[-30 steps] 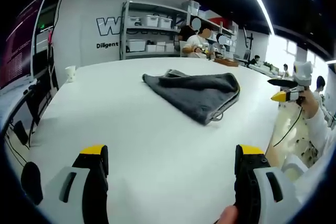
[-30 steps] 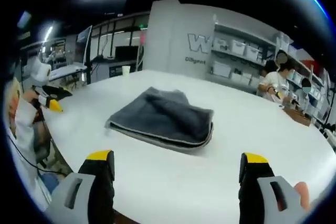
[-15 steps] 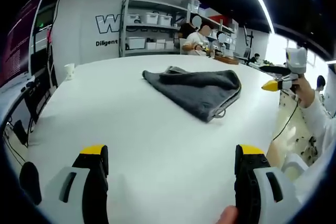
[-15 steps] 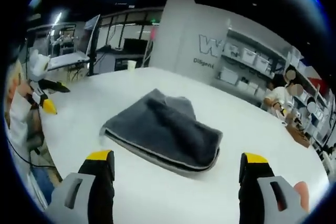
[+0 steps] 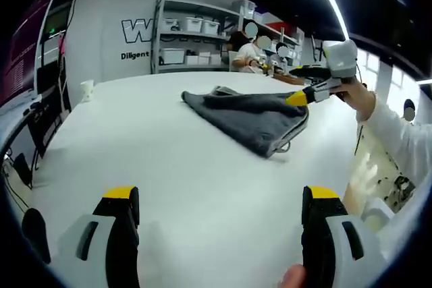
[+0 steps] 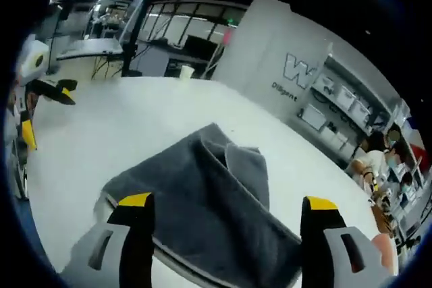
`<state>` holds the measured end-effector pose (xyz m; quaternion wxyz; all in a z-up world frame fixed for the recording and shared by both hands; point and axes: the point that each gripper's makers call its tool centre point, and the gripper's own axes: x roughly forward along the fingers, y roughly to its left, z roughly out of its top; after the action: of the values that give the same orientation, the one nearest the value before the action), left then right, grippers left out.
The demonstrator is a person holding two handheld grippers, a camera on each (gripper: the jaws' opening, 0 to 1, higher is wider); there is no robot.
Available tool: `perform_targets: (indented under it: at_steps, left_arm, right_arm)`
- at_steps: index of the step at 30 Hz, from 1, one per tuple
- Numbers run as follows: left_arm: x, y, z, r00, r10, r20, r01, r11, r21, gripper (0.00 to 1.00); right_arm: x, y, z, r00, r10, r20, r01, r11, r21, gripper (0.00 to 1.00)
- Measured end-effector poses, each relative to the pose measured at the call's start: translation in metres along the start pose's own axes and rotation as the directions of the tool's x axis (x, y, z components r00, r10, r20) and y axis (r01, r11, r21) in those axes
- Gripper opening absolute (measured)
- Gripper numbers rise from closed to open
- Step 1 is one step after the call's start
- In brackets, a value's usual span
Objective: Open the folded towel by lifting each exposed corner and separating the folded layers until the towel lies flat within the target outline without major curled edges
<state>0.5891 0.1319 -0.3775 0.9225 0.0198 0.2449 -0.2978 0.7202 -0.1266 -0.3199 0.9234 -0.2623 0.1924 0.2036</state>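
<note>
Right gripper (image 6: 226, 210) moved in over folded grey towel (image 6: 202, 200), jaws apart | left gripper (image 5: 219, 204) low over white table (image 5: 135, 139); jaws apart

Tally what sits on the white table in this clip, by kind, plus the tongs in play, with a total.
Grey folded towel: 1
White paper cup: 1
Tongs, both open: 2 (left tongs, right tongs)
Total: 4
</note>
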Motion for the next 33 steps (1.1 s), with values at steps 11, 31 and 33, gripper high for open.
perform_targets:
  at_steps: [11, 31, 33]
  left_arm:
    - [-0.003, 0.024, -0.010, 1.000, 0.029, -0.001, -0.029, 0.998, -0.047, 1.00]
    - [-0.004, 0.047, -0.018, 0.999, 0.042, 0.009, -0.040, 0.993, -0.111, 1.00]
    - [-0.004, 0.048, -0.018, 0.999, 0.042, 0.011, -0.041, 0.993, -0.113, 1.00]
  right_arm:
    - [0.087, -0.003, 0.018, 1.000, 0.017, -0.010, -0.017, 0.999, -0.037, 0.85]
    - [0.154, 0.003, 0.001, 0.996, 0.083, -0.037, -0.080, 0.994, 0.077, 0.33]
    - [0.154, 0.004, 0.000, 0.995, 0.089, -0.039, -0.086, 0.993, 0.082, 0.25]
